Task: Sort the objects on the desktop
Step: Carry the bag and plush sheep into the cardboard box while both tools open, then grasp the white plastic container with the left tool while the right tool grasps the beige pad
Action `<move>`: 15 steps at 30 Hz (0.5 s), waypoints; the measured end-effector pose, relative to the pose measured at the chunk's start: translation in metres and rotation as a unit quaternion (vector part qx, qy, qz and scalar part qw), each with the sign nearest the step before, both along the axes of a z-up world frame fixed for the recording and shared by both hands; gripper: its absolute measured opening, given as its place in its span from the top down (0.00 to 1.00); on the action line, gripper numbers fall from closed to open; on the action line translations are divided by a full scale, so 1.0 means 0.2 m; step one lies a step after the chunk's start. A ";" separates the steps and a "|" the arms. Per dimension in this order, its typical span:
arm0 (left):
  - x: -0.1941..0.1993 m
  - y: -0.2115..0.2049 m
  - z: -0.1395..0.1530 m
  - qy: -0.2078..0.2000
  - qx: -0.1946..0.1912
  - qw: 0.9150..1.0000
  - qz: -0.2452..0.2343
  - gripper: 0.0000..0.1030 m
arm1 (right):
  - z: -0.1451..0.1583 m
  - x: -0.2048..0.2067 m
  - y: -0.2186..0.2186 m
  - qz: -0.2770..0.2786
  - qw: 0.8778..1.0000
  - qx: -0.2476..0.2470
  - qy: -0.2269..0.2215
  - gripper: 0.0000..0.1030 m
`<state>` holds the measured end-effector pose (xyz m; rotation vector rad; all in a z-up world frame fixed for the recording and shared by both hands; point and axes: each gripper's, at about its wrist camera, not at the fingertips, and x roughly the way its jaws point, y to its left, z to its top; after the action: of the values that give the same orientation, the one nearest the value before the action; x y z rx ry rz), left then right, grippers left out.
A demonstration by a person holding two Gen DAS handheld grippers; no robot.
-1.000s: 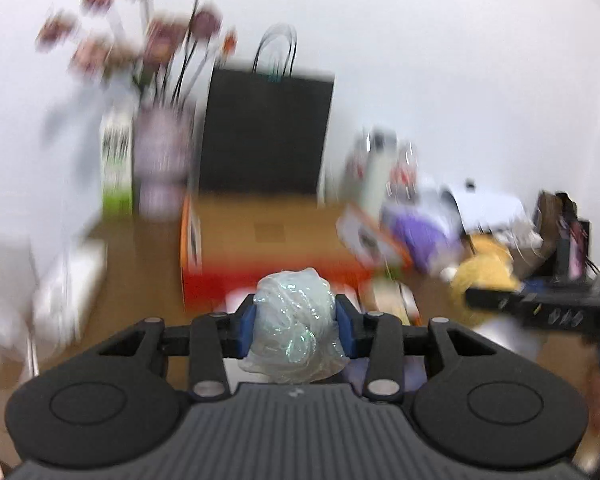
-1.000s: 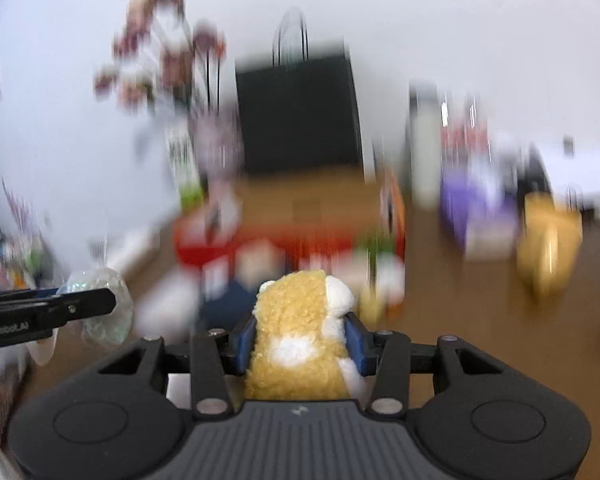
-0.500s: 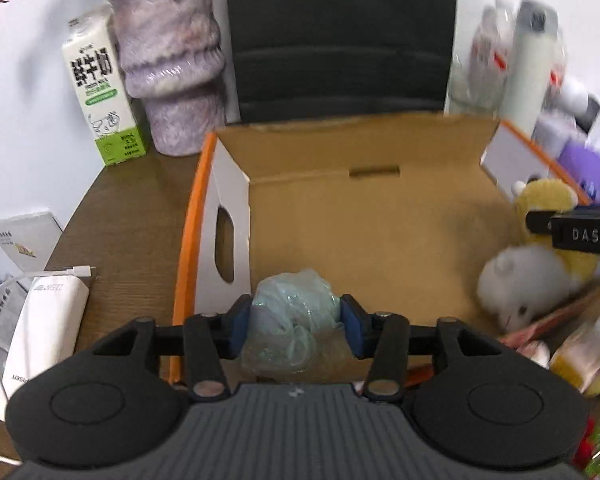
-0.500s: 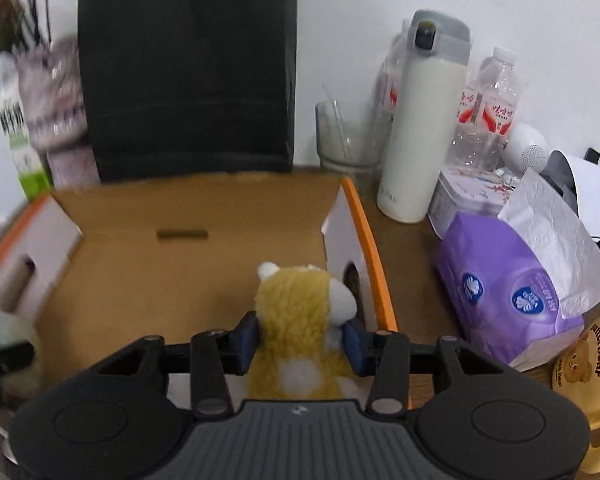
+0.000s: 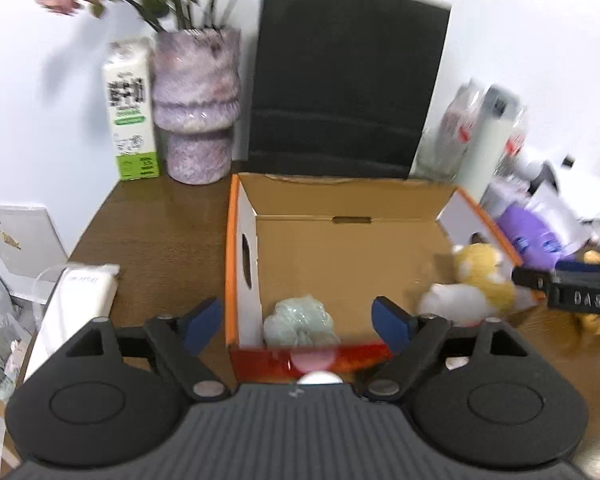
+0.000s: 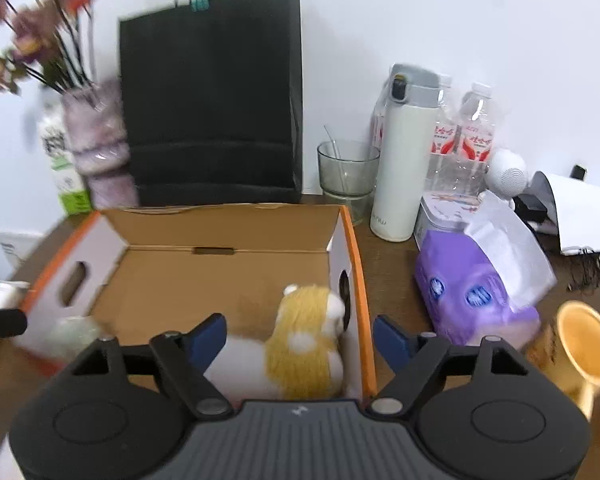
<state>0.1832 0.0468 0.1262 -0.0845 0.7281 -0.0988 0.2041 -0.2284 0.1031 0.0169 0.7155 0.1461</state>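
An open cardboard box [image 5: 232, 264] with orange edges stands on the brown desk. A crumpled pale-green plastic wad [image 5: 300, 322] lies in its near left corner. My left gripper [image 5: 298, 322] hovers over it, jaws opening wide, pads clear of the wad. A yellow-and-white plush toy [image 6: 304, 344] lies in the box's near right corner, also seen as the plush toy [image 5: 476, 280] in the left wrist view. My right gripper [image 6: 300, 338] straddles it, jaws opening, pads off the toy. The box [image 6: 352, 248] wall is next to the right pad.
Behind the box stand a black paper bag [image 5: 348, 80], a purple vase [image 5: 196, 104] with flowers and a milk carton [image 5: 130, 112]. To the right are a glass [image 6: 346, 172], a white flask [image 6: 404, 152], water bottles [image 6: 472, 132], a purple tissue pack [image 6: 472, 284] and a yellow cup [image 6: 584, 344]. A white power bank [image 5: 76, 308] lies left.
Both grippers carried their loads over the box, then opened. The plastic wad and the plush toy now lie in the box, free of the pads. Both grippers have pulled back.
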 end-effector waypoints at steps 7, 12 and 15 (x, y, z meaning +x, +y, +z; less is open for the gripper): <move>-0.68 -0.04 -0.23 -0.055 0.001 0.998 0.009 0.01 | -0.17 -0.63 -0.05 0.049 0.994 0.093 -0.007 0.15; -1.04 -0.12 -0.45 -0.059 0.019 0.998 -0.024 0.01 | -0.35 -0.96 0.00 0.066 0.995 0.069 -0.012 0.15; -1.12 -0.13 -0.51 -0.073 0.039 0.996 -0.033 0.00 | -0.42 -1.10 0.02 0.053 0.996 0.065 -0.017 0.15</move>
<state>-0.0415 0.0198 0.0244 0.0212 0.5887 -0.1371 -0.0159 -0.2238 0.0192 0.1003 0.6733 0.2932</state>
